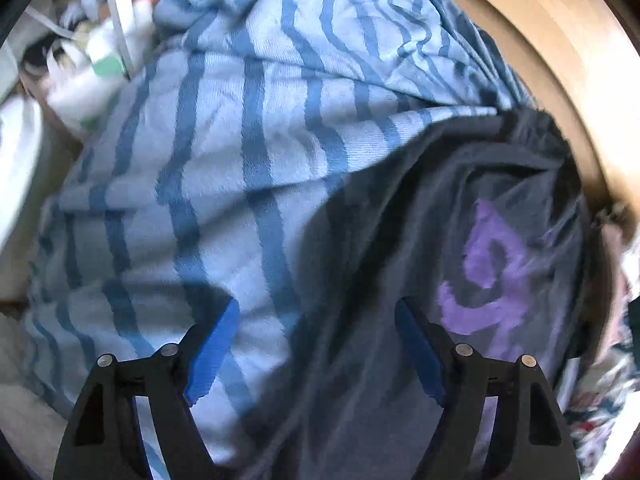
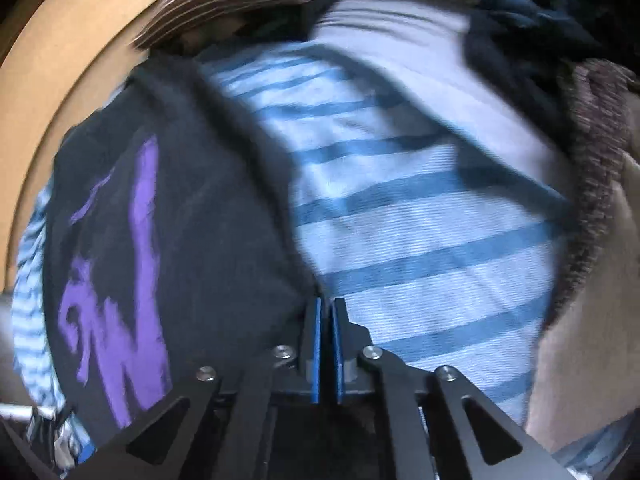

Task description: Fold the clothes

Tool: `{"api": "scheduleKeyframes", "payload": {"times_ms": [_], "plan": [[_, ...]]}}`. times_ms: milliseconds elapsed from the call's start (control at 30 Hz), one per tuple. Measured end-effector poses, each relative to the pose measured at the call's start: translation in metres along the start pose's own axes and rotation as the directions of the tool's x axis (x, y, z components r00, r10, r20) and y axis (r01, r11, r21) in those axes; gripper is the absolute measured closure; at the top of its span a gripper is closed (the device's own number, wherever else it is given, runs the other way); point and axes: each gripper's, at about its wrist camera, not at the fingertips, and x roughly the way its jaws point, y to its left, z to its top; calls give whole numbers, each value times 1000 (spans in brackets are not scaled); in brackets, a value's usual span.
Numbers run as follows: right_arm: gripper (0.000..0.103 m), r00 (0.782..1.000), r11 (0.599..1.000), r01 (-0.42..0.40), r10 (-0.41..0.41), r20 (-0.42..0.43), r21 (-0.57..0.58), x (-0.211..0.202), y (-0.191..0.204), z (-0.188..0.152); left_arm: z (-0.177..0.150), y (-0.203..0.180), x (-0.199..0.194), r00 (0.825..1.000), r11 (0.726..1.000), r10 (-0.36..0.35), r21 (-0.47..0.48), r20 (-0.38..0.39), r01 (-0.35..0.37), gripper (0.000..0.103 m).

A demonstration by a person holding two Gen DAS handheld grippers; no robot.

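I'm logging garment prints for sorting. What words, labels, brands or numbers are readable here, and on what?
Purple print on the dark garment: large stylised letters, too blurred and creased to read in either wrist view.
Blue striped cloth: no text visible.
Bottles at the left wrist view's upper left: labels too blurred to read.
No other text can be made out.

The white things (image 1: 84,76) in the top left corner are too blurry to name, and the dark shirt (image 1: 460,240) covers part of the striped cloth (image 1: 224,168)

Tan wood tabletop (image 1: 552,40), white bottles (image 1: 80,92)
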Motion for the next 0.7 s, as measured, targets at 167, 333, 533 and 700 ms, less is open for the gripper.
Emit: {"api": "scheduleKeyframes", "payload": {"times_ms": [167, 333, 533, 700], "plan": [[81, 999, 999, 23, -24, 29, 29, -15, -1, -2, -5, 4, 2, 999, 998, 34, 54, -8, -34, 24], [66, 997, 996, -65, 67, 25, -68, -28, 24, -15, -23, -3, -25, 992, 986, -124, 113, 12, 121, 57], [87, 996, 970, -84, 75, -46, -230, -10, 63, -35, -30, -8, 5, 994, 980, -84, 175, -69, 94, 98], [103, 995, 999, -2, -2, -101, -39, 9, 7, -17, -20, 45, 6, 972, 977, -212, -36, -105, 209, 101]]}}
